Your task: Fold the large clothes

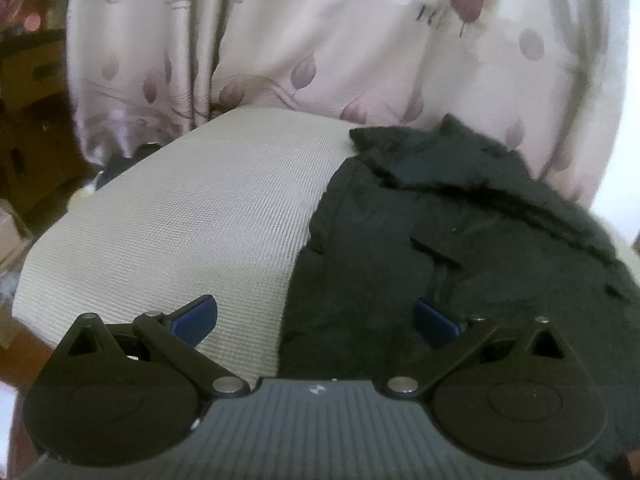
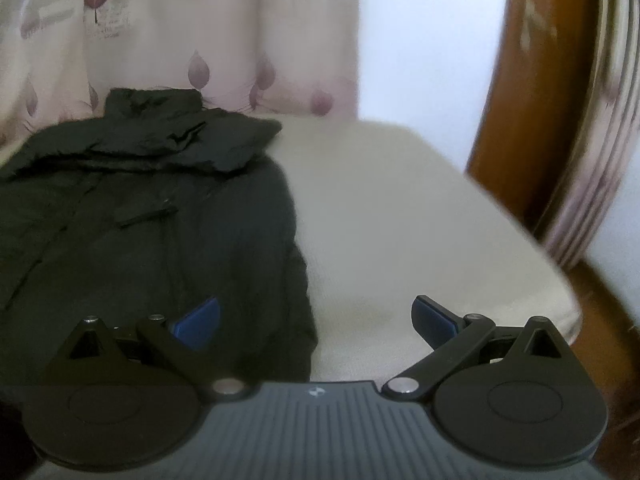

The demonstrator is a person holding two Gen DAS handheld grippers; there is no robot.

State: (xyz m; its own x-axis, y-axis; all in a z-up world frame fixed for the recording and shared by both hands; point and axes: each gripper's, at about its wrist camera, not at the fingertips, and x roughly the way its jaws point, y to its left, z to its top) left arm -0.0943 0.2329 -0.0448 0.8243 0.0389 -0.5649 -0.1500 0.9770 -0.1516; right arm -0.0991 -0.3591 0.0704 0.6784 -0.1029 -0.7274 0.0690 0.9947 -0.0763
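Tongs in your left hand [image 1: 316,322] and right hand [image 2: 316,320] are both released, holding nothing. Your black jacket [image 1: 460,260] lies spread on the pale cushion [image 1: 192,220], bridging both tongs, with the flowered curtain [image 1: 320,48] behind.

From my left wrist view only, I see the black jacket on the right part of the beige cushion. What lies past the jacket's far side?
Observer: In the right wrist view, bare beige cushion continues beyond the black jacket.
Operator: Is the right gripper holding something?
Observer: No; the right gripper is open, one blue pad over the jacket's edge, the other over cushion.
Operator: What stands beyond the cushion there?
Observer: A brown wooden panel stands past the cushion's far corner.
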